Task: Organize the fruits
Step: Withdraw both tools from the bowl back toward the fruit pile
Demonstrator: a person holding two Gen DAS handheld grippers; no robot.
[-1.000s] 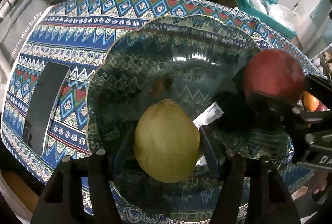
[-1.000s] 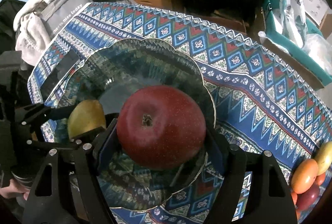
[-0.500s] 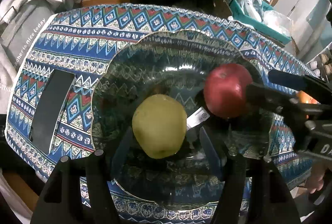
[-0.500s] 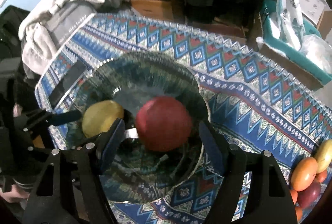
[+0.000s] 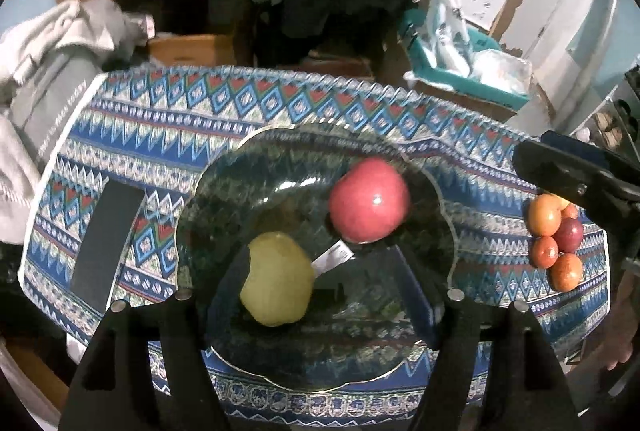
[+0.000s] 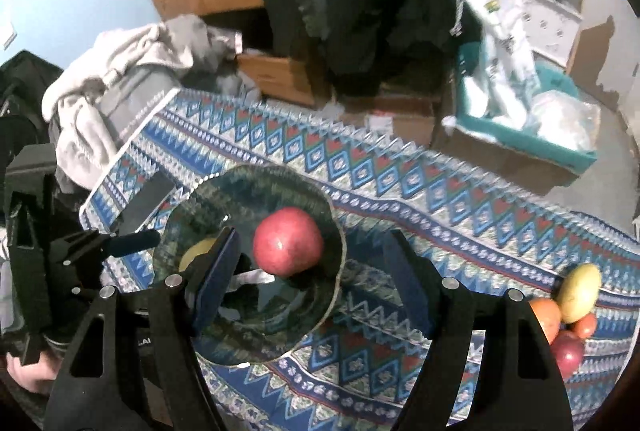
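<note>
A red apple (image 5: 370, 199) and a yellow-green pear (image 5: 276, 279) lie side by side on a clear glass plate (image 5: 448, 231) on the patterned tablecloth. My left gripper (image 5: 324, 283) hovers above the plate's near side. Its jaws are opening and its pads touch nothing; the pear lies below, close to the left finger. In the right wrist view my right gripper (image 6: 312, 283) stands open above the plate (image 6: 240, 191), with the apple (image 6: 288, 241) lying beyond its fingers. Its left finger partly hides the pear (image 6: 196, 251).
A pile of small red and orange fruits (image 5: 556, 243) lies on the cloth right of the plate, with a yellow one (image 6: 580, 291) on it. A dark flat rectangle (image 5: 106, 247) lies left of the plate. Grey clothes (image 5: 48, 71) hang over the left table end.
Both grippers have let go and risen away from the plate. The pear and the apple, earlier between the fingers, now lie free on the glass. The left jaws have widened.
</note>
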